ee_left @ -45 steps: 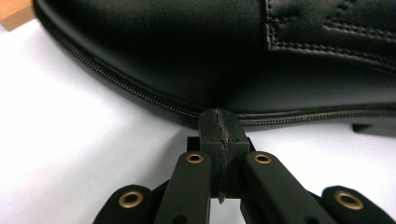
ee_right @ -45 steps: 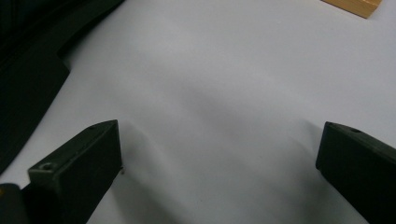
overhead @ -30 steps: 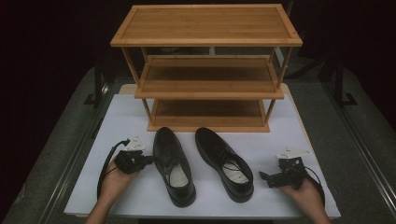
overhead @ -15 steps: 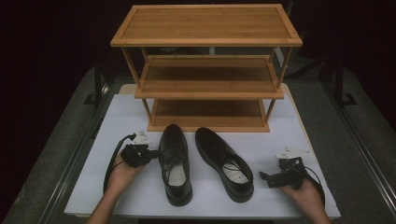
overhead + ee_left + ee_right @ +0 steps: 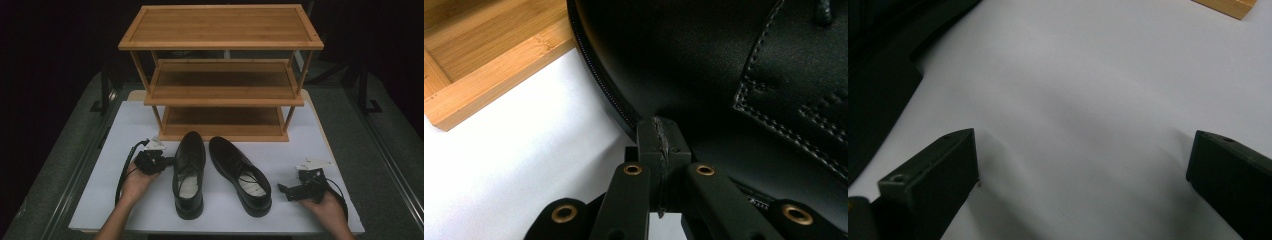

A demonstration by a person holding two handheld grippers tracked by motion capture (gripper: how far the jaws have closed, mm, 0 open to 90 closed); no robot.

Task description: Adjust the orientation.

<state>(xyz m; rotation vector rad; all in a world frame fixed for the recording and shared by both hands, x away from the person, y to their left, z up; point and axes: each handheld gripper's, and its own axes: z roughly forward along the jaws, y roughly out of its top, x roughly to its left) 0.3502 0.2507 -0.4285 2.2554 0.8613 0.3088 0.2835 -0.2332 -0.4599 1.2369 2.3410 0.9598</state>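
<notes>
Two black leather shoes lie on the white table, toes toward the rack: the left shoe (image 5: pixel 190 172) and the right shoe (image 5: pixel 241 172). My left gripper (image 5: pixel 169 161) is shut with nothing in it, its closed tips (image 5: pixel 659 135) touching the left shoe's outer side (image 5: pixel 724 75). To the right of the right shoe, my right gripper (image 5: pixel 284 190) rests low over the table. Its jaws stand wide open (image 5: pixel 1083 160) over bare white surface, with the right shoe's edge (image 5: pixel 878 75) off to the left.
A three-tier bamboo shoe rack (image 5: pixel 222 75) stands at the back of the white table (image 5: pixel 300 155), its shelves bare. Its bottom shelf corner (image 5: pixel 474 55) lies just beyond the left shoe's toe. Dark floor surrounds the table.
My left gripper has moved forward and right against the left shoe. The shoe's toe has swung right, so it now lies straighter. The right gripper has stayed put.
</notes>
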